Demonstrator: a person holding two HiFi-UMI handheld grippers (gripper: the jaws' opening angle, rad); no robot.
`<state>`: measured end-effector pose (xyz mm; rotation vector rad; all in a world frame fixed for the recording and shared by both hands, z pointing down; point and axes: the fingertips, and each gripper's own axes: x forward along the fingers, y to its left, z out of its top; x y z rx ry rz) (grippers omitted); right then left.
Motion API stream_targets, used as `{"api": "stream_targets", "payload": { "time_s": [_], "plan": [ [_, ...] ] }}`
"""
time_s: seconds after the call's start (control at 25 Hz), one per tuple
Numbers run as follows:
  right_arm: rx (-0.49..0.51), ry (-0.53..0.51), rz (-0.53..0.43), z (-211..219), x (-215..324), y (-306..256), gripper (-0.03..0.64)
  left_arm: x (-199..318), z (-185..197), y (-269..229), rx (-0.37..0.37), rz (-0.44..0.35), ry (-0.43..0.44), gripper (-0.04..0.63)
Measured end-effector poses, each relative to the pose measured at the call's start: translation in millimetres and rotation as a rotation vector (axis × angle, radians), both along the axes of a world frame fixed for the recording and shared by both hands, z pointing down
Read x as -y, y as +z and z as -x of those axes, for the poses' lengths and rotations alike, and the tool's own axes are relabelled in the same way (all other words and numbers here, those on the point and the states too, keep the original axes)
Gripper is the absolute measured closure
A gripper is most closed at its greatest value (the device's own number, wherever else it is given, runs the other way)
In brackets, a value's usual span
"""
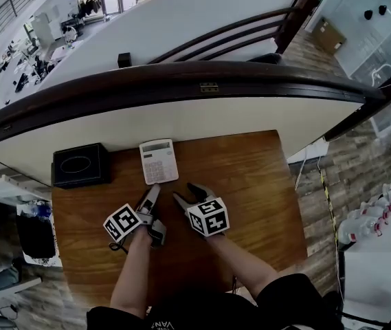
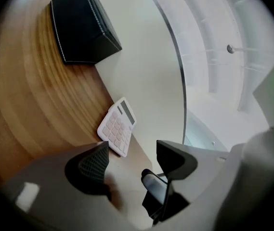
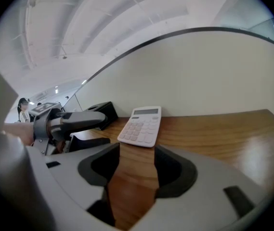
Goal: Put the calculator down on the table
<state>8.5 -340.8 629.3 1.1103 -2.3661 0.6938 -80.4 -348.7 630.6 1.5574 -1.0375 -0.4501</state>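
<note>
Both claws sit over the near-middle of the wooden surface [image 1: 250, 184], side by side, pointing far.

Left claw [image 2: 133, 154]: jaws spread, nothing pinched. Only bare wood and one dark finger of the other claw show in the gap. Its view is rolled sideways. In the head view its far tip sits just short of the calculator's near edge; I can't confirm contact.

Right claw [image 3: 137, 153]: jaws spread, empty, bare wood between them. Aimed at the calculator, clearly apart from it. The left claw shows at the left edge of its view.

Calculator [image 1: 159, 161]: white, lying flat on the surface, keys up, display at the far end. It's at the far edge, left of centre, up against or just beside the white wall panel [image 1: 250, 115]. Neither claw holds it.

Black box [image 1: 80, 164]: far-left corner of the surface, left of the calculator, with a gap between them.

Beyond that, a dark curved rail [image 1: 181, 81] tops the white panel.
</note>
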Motion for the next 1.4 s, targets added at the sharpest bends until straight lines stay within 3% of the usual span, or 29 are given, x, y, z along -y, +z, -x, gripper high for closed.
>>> {"api": "stream_targets", "payload": {
  "time_s": [0.28,0.48,0.84,1.12,1.4],
  "plan": [
    [0.029,0.003,-0.036,-9,-37,-25,0.400,-39,-7,-24,0.218,-0.114,0.066,0.307],
    [0.043,0.003,-0.068,-20,-66,-45,0.461,-70,-11,-42,0.328,-0.175,0.071,0.409],
    [0.077,0.011,-0.109,-42,-121,-70,0.545,-132,-20,-70,0.450,-0.252,0.045,0.568],
    [0.103,0.003,-0.125,-52,-161,-83,0.572,-176,-33,-82,0.498,-0.292,0.058,0.583],
    [0.120,-0.019,-0.135,-64,-199,-95,0.580,-219,-58,-92,0.545,-0.323,0.134,0.584]
  ]
}}
